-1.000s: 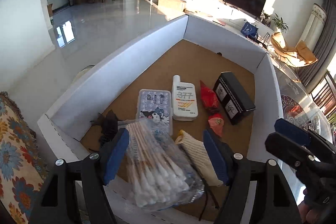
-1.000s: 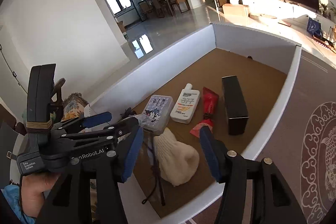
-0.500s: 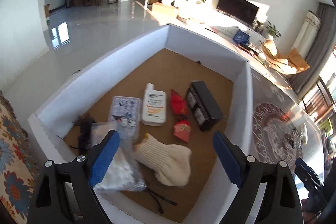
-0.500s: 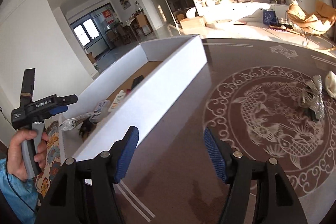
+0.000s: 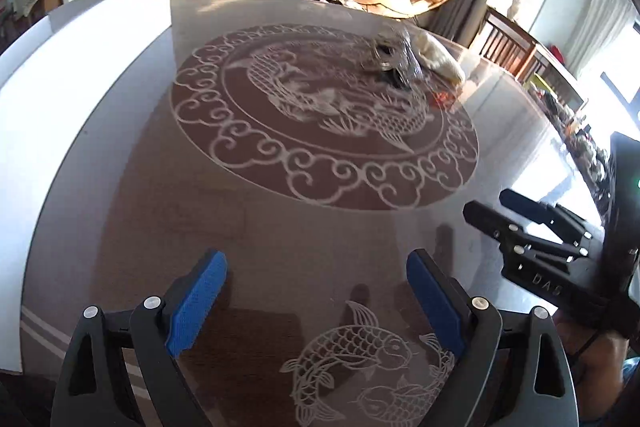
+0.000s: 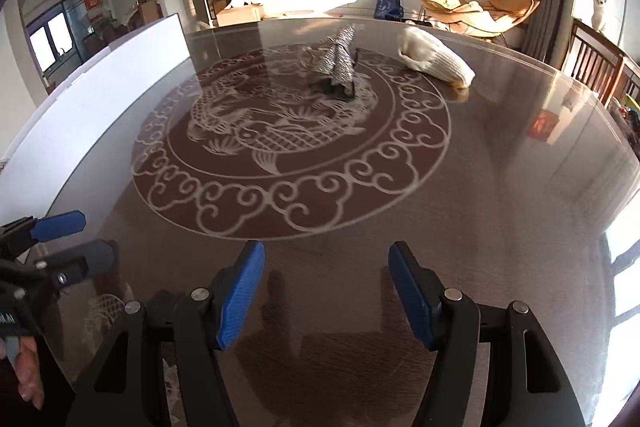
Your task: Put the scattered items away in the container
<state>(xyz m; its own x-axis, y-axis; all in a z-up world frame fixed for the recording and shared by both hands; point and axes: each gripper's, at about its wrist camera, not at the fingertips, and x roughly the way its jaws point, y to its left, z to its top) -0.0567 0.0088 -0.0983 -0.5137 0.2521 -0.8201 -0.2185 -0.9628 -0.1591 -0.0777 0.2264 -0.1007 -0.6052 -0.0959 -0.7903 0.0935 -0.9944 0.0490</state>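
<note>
The white container (image 6: 100, 107) stands along the table's left side; only its outer wall shows, also in the left wrist view (image 5: 80, 75). Far across the table lie a crinkled silver packet on a dark item (image 6: 340, 63), a cream knitted sock (image 6: 436, 61) and a small red packet (image 6: 542, 125). The left wrist view shows the same silver packet (image 5: 400, 61), sock (image 5: 440, 59) and red packet (image 5: 442, 99). My left gripper (image 5: 316, 301) is open and empty above the table. My right gripper (image 6: 326, 291) is open and empty, well short of the items.
The dark glass table (image 6: 360, 219) carries a round fish pattern (image 6: 280, 147). The right gripper's body shows at the right of the left wrist view (image 5: 552, 255). The left gripper shows at the left of the right wrist view (image 6: 48, 251). Chairs and a railing stand beyond the far edge.
My left gripper released the cotton swab bag inside the container, then swung right to face the table. My right gripper also turned from the container toward the scattered items.
</note>
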